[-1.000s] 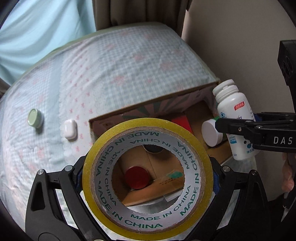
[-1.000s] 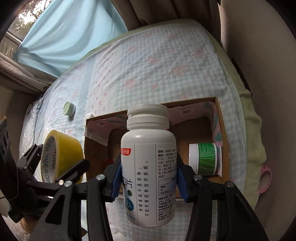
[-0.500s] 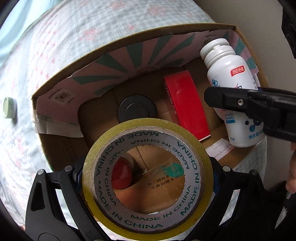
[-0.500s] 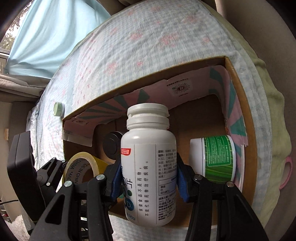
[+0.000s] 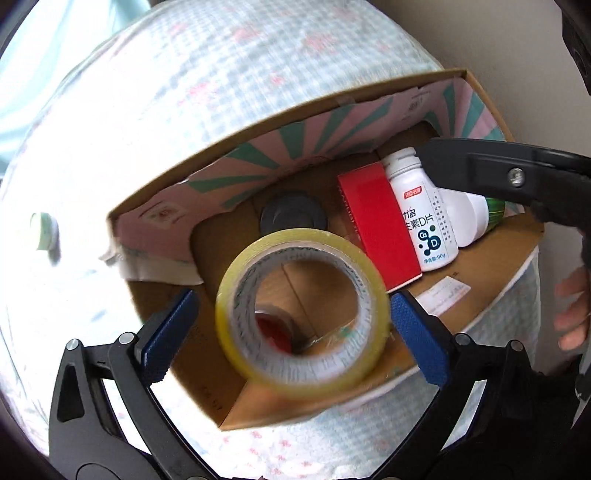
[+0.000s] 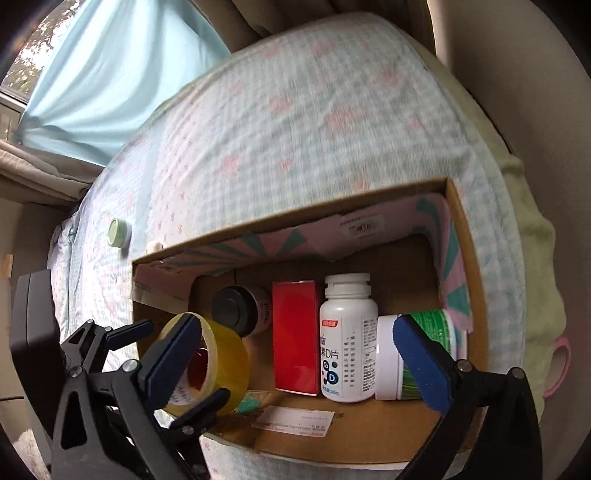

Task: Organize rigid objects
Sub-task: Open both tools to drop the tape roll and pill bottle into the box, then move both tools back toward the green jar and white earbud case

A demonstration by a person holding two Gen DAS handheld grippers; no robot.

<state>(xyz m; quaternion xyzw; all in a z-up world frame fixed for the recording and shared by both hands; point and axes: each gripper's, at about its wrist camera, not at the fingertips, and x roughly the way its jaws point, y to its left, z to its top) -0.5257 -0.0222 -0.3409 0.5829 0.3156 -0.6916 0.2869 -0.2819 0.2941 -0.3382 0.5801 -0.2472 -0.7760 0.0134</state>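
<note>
Yellow tape roll [image 5: 303,310] sits loose between spread left fingers [image 5: 168,334].

a bed under a pale blue checked sheet with pink flowers [image 6: 314,122] fills the room; beyond the bed a light blue curtain [image 6: 110,74] glows with daylight, beside beige drapes [image 6: 266,14] and a plain cream wall [image 6: 554,74].
</note>
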